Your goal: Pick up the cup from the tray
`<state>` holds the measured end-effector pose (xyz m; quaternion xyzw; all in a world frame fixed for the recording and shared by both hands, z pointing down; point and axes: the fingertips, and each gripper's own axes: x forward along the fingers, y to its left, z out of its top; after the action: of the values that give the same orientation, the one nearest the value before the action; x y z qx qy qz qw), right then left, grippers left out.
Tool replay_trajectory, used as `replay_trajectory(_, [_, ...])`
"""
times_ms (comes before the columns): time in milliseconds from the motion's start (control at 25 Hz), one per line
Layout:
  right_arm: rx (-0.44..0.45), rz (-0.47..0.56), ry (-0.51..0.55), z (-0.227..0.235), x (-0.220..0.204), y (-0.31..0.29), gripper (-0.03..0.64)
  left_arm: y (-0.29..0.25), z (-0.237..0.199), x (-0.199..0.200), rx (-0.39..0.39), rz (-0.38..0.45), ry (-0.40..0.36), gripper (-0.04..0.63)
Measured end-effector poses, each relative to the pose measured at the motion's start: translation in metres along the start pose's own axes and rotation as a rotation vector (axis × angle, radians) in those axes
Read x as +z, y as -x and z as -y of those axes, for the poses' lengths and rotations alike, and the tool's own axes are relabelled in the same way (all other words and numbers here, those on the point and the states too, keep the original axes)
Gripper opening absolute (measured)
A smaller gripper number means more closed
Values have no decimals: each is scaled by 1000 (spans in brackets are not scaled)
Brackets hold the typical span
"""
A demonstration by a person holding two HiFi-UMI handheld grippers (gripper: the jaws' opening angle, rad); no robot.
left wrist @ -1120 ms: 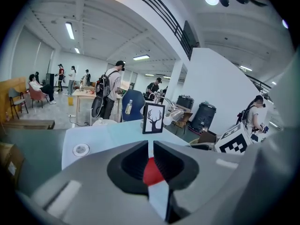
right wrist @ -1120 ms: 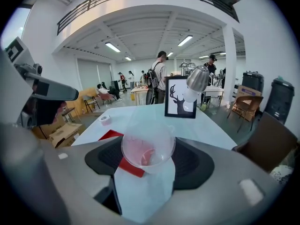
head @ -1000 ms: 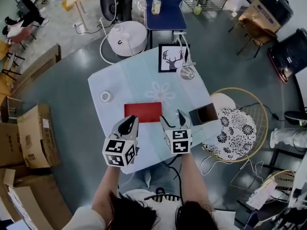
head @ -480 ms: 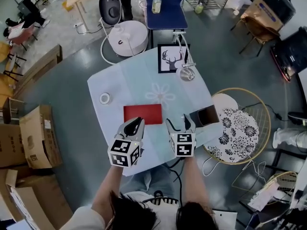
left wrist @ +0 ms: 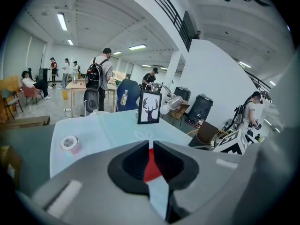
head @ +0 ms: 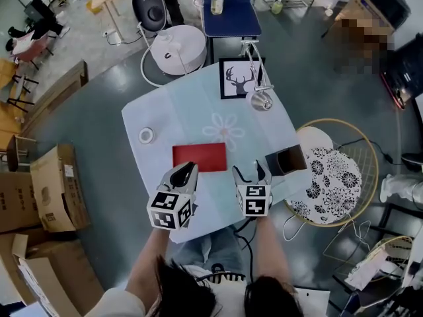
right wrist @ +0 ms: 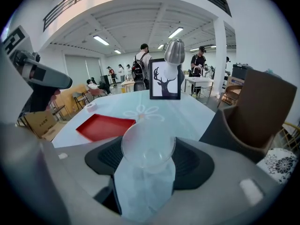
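Observation:
A clear plastic cup (right wrist: 147,146) sits between the jaws of my right gripper (right wrist: 148,159), which is shut on it, its open mouth facing the camera. In the head view the right gripper (head: 249,175) hovers over the pale table (head: 192,114), right of and just nearer than the flat red tray (head: 199,156). The tray (right wrist: 105,127) lies bare, with nothing on it. My left gripper (head: 184,174) hangs at the tray's near edge; its jaws stand together with only a sliver between them, through which the red tray (left wrist: 151,167) shows. Nothing is in the left gripper (left wrist: 151,146).
A framed deer picture (head: 237,79) and a metal desk lamp (head: 260,100) stand at the table's far side. A tape roll (head: 146,135) lies at the left. A dark open box (head: 285,159) sits at the right edge, beside a floral-cushioned chair (head: 328,180). Cardboard boxes (head: 54,187) line the floor left.
Both grippers have drifted slightly back toward the near edge of the table, the right one also a little rightward, still holding the cup. The tray has stayed put.

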<state>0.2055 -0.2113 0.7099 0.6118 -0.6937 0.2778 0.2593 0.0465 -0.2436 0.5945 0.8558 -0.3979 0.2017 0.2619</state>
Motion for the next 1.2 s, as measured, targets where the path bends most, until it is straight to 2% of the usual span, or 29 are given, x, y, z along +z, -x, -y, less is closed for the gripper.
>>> replay_trajectory(160, [-3, 18, -13, 3, 0, -1, 351, -1, -1, 1, 3, 8, 7, 20])
replay_trajectory(280, [15, 34, -83, 3, -2, 1, 367, 3, 1, 3, 2, 8, 25, 20])
replay_trajectory(360, [53, 38, -95, -1, -1, 4, 422, 5, 1, 4, 5, 7, 33, 20])
replay_trajectory(480, [92, 65, -106, -6, 6, 8, 457, 6, -1, 2, 12, 3, 30, 20])
replay_trajectory(600, [83, 103, -130, -3, 15, 16, 470, 6, 2, 0, 11, 4, 32, 20])
replay_trajectory(920, [55, 221, -91, -12, 51, 61, 480, 20, 8, 4, 12, 36, 32, 20])
replay_trajectory(1040, [53, 253, -71, -21, 67, 84, 444, 29, 11, 9, 7, 62, 37, 20])
replay_trajectory(1200, [4, 305, -23, -32, 83, 116, 281, 41, 22, 17, -9, 109, 52, 20])
